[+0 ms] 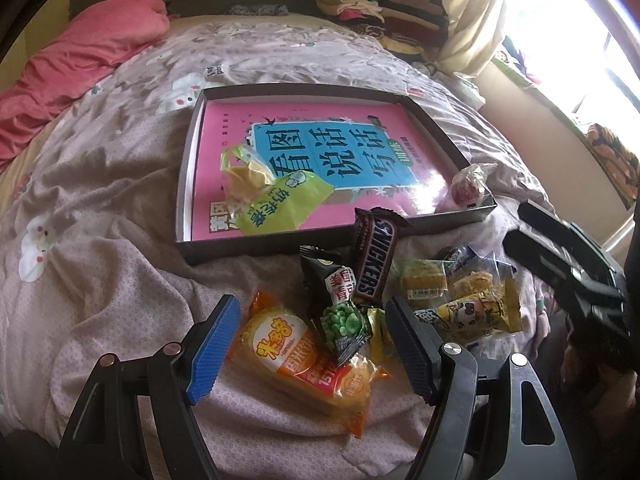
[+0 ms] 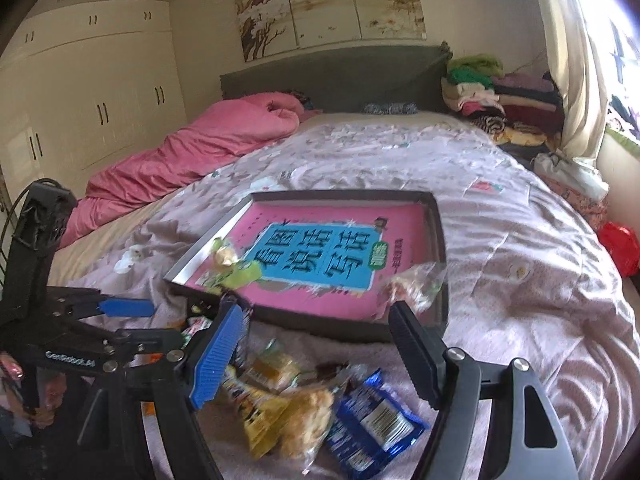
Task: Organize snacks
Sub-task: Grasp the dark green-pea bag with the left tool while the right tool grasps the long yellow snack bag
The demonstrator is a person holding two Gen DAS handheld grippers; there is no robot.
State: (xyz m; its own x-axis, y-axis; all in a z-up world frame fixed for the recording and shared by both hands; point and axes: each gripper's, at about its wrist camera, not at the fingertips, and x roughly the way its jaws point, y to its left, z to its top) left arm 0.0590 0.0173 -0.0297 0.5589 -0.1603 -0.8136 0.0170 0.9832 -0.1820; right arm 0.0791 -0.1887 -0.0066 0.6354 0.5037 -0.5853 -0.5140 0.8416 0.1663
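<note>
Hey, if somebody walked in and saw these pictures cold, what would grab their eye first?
Probably the shallow dark box in the middle of the bed, lined with a bright pink and blue book cover, with a green packet and a red sweet already in it. Next, the heap of snacks before it, the Snickers bar on top. The left hand-held gripper hangs open above that heap.

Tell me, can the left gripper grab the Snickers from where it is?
Probably yes. The left gripper is open, and the Snickers lies on top of the pile just ahead. Only the green pea packet sits between, low enough to pass over.
</note>
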